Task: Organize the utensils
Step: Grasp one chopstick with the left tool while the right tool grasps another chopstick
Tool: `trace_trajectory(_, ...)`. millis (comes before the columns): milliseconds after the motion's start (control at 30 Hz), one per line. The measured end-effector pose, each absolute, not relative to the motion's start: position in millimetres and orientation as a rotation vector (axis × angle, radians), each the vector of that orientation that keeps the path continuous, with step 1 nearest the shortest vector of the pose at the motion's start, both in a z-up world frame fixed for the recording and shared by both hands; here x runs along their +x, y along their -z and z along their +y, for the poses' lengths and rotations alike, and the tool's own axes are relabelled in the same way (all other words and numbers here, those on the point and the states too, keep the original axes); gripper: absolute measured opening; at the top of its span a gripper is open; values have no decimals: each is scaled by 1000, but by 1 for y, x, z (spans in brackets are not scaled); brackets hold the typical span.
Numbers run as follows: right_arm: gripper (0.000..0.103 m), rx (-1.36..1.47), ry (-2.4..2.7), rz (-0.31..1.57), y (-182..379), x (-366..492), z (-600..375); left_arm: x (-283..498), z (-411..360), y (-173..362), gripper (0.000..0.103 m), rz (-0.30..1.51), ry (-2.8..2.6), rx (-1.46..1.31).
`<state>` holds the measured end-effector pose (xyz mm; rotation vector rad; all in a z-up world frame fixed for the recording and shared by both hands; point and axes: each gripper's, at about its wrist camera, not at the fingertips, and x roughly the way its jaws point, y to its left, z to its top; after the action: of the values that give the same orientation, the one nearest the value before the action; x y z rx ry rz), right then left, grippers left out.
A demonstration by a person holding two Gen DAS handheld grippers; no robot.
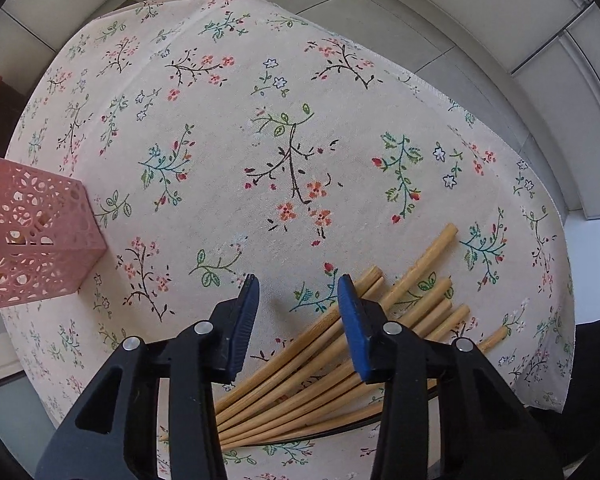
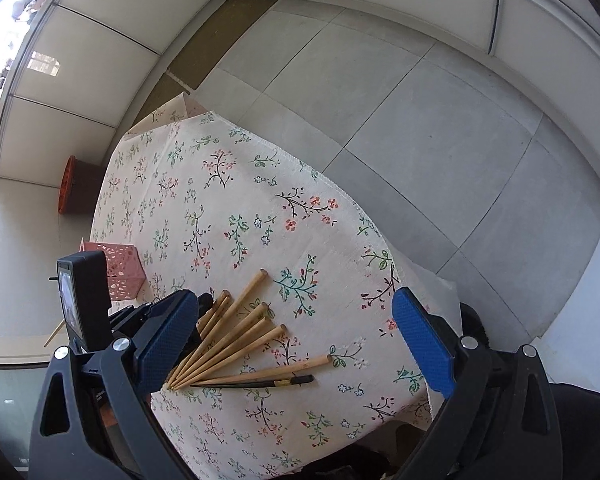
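Note:
Several bamboo chopsticks (image 1: 416, 280) (image 2: 236, 340) lie fanned out on the flowered tablecloth (image 1: 260, 100) (image 2: 228, 216), their thin ends bunched together. A dark chopstick (image 2: 260, 383) lies at the near edge of the fan. My left gripper (image 1: 298, 292) (image 2: 204, 308) points straight down over the fan. Its jaws stand partly apart, some sticks run between them and others pass under the right-hand finger (image 1: 354, 332); the pads do not press on any. My right gripper (image 2: 296, 296) hangs wide open above the fan, holding nothing. A pink perforated holder (image 1: 36, 240) (image 2: 122, 276) stands to the left.
The cloth's edge (image 2: 320, 176) drops off to a grey tiled floor (image 2: 420, 120) on the far and right sides. An orange stool-like object (image 2: 66, 184) stands on the floor beyond the table. One stick (image 2: 54, 332) pokes out beside the pink holder.

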<state>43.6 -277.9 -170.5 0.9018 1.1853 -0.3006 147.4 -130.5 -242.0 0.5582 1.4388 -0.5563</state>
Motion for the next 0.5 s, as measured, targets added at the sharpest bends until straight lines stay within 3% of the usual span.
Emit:
trace_trajectory(333,95,914,282,1217,176,46,-276,139,-122,239,41,1457,585,608)
trace_trajectory(500,95,914,268,1233,179,49,-270,155,-106,241,21,1459,545,549)
